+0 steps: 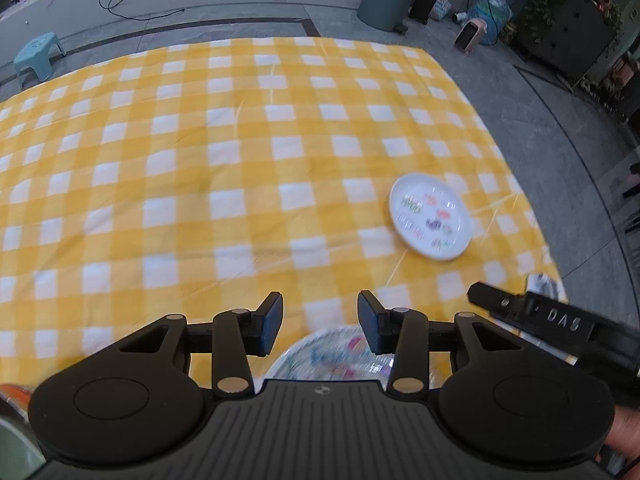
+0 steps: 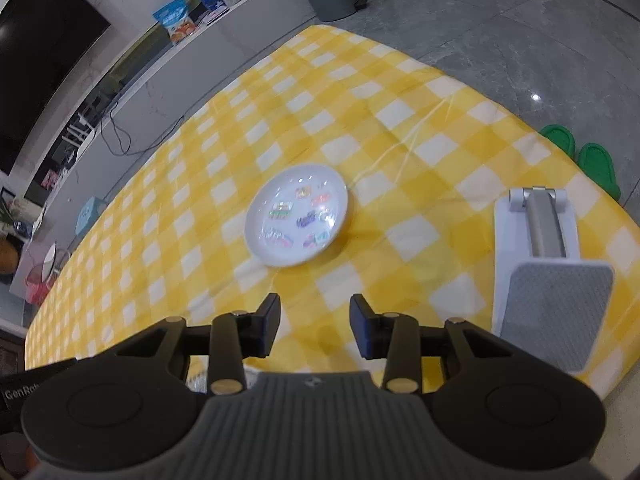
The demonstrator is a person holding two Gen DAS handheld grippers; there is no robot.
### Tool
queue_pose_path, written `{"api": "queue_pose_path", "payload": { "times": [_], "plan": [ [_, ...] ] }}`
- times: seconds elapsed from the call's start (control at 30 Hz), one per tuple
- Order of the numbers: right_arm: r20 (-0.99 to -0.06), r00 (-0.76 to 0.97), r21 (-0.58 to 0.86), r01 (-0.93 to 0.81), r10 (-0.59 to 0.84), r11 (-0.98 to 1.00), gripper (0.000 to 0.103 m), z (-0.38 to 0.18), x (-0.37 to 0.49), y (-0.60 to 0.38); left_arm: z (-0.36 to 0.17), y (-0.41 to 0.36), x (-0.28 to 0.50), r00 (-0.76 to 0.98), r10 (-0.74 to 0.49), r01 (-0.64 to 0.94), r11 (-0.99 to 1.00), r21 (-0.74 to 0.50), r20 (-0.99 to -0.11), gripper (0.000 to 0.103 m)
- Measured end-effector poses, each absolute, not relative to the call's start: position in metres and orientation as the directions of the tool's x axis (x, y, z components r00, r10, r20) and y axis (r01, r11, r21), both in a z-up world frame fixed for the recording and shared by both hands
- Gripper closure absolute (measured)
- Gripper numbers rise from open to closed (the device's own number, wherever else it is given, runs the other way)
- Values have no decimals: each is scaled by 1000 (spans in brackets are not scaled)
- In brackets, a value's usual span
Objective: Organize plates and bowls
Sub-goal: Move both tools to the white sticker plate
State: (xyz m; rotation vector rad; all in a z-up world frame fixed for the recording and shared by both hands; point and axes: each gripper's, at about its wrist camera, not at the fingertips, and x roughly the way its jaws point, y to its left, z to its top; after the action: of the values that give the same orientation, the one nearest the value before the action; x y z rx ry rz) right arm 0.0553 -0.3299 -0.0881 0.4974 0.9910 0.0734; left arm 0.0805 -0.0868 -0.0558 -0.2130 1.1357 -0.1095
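Closest in, a patterned plate (image 1: 332, 354) lies blurred just under the left gripper (image 1: 320, 322), whose jaws stand partly apart, gripping nothing. The right gripper (image 2: 315, 326) likewise hovers empty, jaws partly apart. A grey stand (image 2: 540, 280) sits near the counter's (image 2: 400, 140) right edge. Farther out, a second printed plate (image 2: 296, 216) rests amid open checked cloth.
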Motion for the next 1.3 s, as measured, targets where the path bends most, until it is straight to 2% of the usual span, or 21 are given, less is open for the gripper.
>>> {"api": "queue_pose_path", "payload": {
  "times": [0.2,0.5,1.23,1.3],
  "plan": [
    [-774,570,454,197,276,869,65,-92,70,-340,-61,-100,103,425,-180,7,981,-195,-887,54],
    [-757,578,530,268,306,804,72,-104,98,-354,-77,-115,132,403,-243,-8,963,-269,-882,54],
    [-761,582,503,252,286,826,75,-116,128,-354,-104,-139,167,412,-307,10,943,-332,-858,54],
    [-759,585,503,245,287,829,78,-117,130,-353,-106,-141,169,412,-304,11,944,-330,-859,57]
  ]
}}
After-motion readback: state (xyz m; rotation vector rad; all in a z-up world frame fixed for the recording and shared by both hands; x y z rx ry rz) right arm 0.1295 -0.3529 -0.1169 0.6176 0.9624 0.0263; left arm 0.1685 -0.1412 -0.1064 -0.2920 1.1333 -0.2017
